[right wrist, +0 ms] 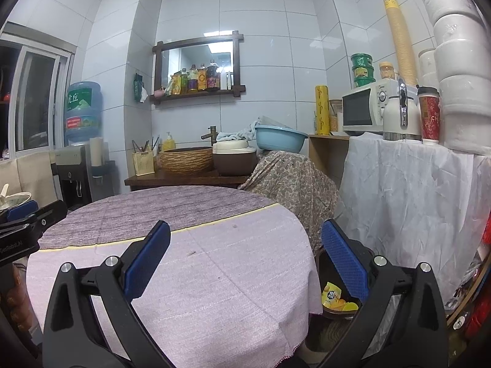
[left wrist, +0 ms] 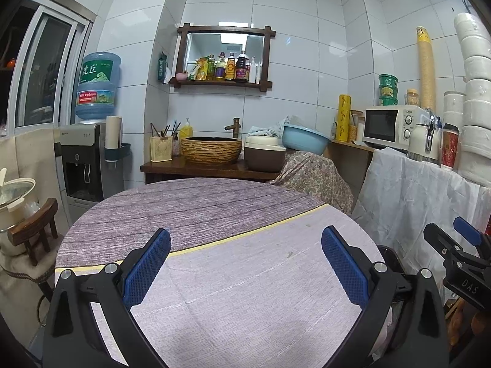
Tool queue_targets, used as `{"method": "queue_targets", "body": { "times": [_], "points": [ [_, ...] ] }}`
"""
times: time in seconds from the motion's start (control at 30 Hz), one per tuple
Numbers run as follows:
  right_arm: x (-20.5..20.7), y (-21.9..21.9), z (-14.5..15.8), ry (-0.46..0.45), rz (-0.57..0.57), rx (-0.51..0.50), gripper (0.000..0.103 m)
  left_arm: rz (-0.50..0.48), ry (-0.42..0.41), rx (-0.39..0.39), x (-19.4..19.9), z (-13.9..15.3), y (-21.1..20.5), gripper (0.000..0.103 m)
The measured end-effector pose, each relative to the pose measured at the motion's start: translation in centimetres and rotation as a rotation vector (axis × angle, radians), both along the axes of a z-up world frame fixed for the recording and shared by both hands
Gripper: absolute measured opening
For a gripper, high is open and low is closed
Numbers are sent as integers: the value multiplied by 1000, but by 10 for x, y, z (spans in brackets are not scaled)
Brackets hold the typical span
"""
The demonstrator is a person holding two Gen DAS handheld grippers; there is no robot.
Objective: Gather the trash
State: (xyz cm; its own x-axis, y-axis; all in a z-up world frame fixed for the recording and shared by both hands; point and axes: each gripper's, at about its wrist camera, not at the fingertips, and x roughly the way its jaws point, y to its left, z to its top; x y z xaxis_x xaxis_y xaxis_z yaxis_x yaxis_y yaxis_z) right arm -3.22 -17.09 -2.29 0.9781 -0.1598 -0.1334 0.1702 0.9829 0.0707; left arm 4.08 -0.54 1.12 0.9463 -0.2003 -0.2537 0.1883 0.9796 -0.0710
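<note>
Both units idle over the round counter, which is covered in a purple-grey cloth with a thin yellow seam running across it. No loose items visible on the cloth in either view.

Left hand-held gripper: jaws spread wide, blue pads apart, nothing between them. Right hand-held gripper: same, released and empty, sitting over the counter's right edge. Each unit shows at the edge of the other's view.

Trash: a yellow snack wrapper lies inside the dark bin on the floor, just beside the counter's right edge, below the right unit's right finger. Bin only partly seen; the finger hides part of it.

Room: white tiled walls. Behind the counter, a dark wooden washstand with a woven-pattern basin, a bamboo-style tap, a holder of chopsticks and a yellow soap bottle. Above it, a wood-framed mirror shelf lined with sauce bottles. Left: water dispenser with a blue jug, beside a sliding window. Right: a blue plastic basin on a pile draped in patterned cloth, then a shelf draped in white sheet carrying a white microwave, a kettle, a red paper cup, stacks of white containers and a tall sleeve of paper cups.
</note>
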Motion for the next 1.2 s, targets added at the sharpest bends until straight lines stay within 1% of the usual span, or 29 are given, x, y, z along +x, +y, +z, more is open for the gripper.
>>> {"method": "queue_targets", "body": {
  "times": [0.83, 1.2],
  "points": [
    [2, 1, -3, 12, 5, 8, 97, -4, 14, -2, 1, -3, -1, 97],
    [2, 1, -3, 12, 6, 8, 97, 0, 38, -29, -3, -6, -6, 97]
  ]
}}
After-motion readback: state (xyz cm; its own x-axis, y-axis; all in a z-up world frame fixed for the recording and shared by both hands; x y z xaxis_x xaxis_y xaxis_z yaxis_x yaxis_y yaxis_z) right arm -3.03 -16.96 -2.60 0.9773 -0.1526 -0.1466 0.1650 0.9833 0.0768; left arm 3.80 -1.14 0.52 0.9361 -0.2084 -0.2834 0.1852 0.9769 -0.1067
